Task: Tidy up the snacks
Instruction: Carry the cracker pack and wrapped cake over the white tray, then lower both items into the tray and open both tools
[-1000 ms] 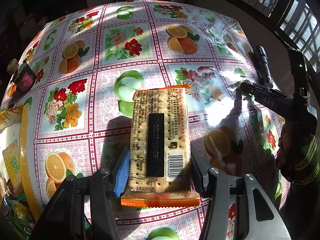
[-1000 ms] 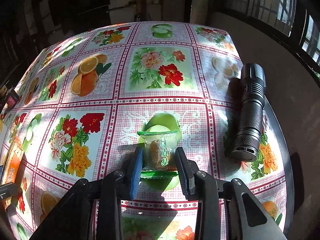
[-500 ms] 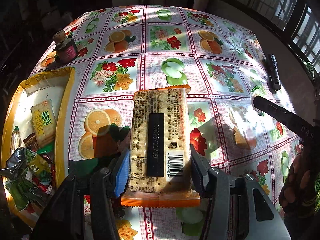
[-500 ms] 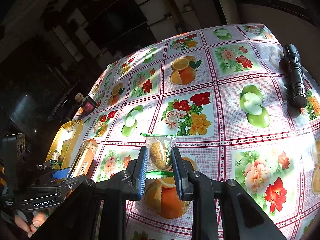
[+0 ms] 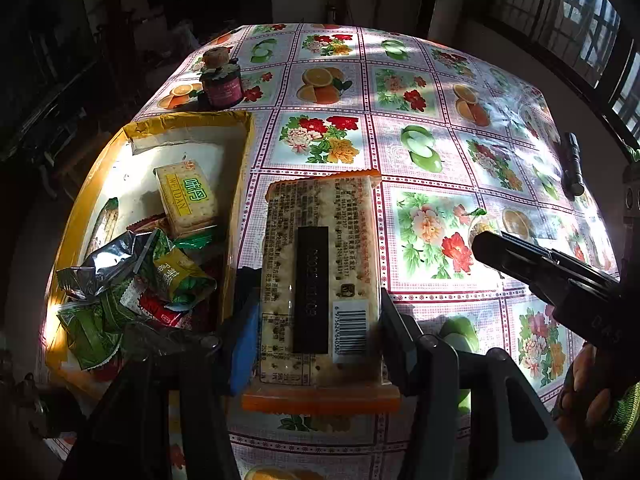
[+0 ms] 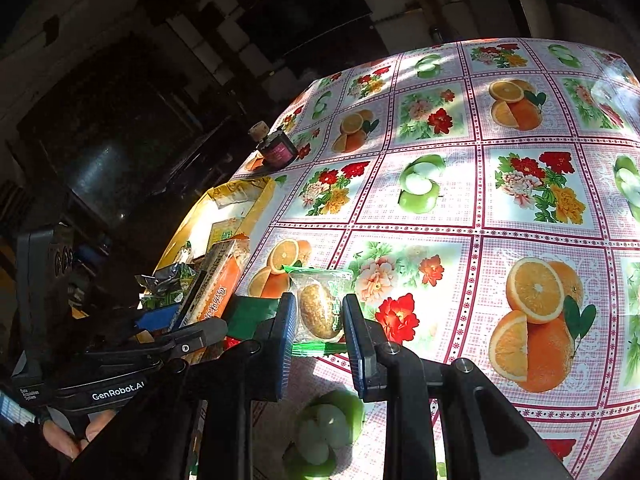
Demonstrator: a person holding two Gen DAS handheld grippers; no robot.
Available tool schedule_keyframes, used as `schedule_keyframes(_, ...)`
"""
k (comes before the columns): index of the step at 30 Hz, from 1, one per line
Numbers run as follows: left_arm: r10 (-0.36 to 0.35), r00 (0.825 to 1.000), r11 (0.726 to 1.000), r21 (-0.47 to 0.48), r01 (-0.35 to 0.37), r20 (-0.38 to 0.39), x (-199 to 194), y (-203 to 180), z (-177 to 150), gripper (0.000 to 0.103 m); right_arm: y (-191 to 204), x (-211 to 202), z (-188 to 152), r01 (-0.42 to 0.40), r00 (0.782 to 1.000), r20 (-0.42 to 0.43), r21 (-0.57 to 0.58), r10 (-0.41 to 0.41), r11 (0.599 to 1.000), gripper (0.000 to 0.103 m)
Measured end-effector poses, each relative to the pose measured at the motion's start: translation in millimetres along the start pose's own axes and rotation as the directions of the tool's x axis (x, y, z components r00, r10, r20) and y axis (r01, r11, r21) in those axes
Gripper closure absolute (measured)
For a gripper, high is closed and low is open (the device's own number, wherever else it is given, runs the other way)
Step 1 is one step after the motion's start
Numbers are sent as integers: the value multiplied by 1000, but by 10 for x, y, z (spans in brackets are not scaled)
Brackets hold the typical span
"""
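Left claw (image 5: 316,332): closed on the long cracker pack (image 5: 320,280), one blue-padded finger on each long side, barcode side up.
Cracker pack: held above the desk (image 5: 400,92), just to the right of the yellow box (image 5: 240,168); its orange sealed ends show at front and back. In the right wrist view the same pack (image 6: 218,280) appears edge-on beside the box (image 6: 260,204).
Right claw (image 6: 320,320): clamped on a small clear packet with a round golden pastry (image 6: 318,308) inside, green seals at top and bottom, held over the flower-and-fruit tablecloth.
Yellow box: sits at the desk's left edge, holding a Weidan cracker packet (image 5: 186,196), green and silver wrappers (image 5: 120,280), and other snacks piled toward the near end.
Jar (image 5: 222,84): dark, cork-topped, standing just beyond the box's far end.
Flashlight (image 5: 572,164): black, lying near the desk's right edge, well apart from both claws.
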State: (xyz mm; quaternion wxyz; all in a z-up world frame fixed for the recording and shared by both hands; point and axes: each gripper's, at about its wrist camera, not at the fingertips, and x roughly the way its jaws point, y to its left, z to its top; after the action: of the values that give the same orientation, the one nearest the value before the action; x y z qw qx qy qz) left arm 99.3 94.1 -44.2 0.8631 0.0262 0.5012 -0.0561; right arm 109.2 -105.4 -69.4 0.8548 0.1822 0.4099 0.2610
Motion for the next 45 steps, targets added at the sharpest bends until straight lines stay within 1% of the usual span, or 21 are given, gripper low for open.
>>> schedule_keyframes(8, 24, 999, 999, -38, -23, 25, -137, 269, -52, 51, 344, 174, -24, -57, 998, -33, -45, 55, 997, 77)
schedule_keyframes(14, 74, 996, 994, -81, -70, 43, -227, 534, -62, 50, 609, 335, 5, -94, 994, -58, -83, 89, 992, 77)
schedule_keyframes(23, 136, 989, 980, -156, -127, 50, -294, 939, -100, 50, 939, 596, 94, -129, 989, -84, -133, 119, 983, 77)
schedule_keyframes(28, 146, 988, 972, -193, -135, 45, -290, 1144, -119, 50, 1084, 726, 134, -143, 987, -100, -155, 129, 978, 77)
schedule_keyframes(34, 141, 989, 973, -191, -129, 52, -273, 1204, -135, 50, 1300, 1026, 215, -147, 984, -128, -196, 123, 969, 77)
schedule_keyframes(40, 127, 992, 975, -185, -121, 20, -83, 1240, -88, 50, 1389, 1365, 345, -103, 987, -147, -228, 70, 968, 77)
schedule_keyframes(45, 134, 991, 977, -170, -129, 18, -14, 1204, -61, 50, 1382, 1624, 422, -68, 985, -172, -253, 24, 965, 77)
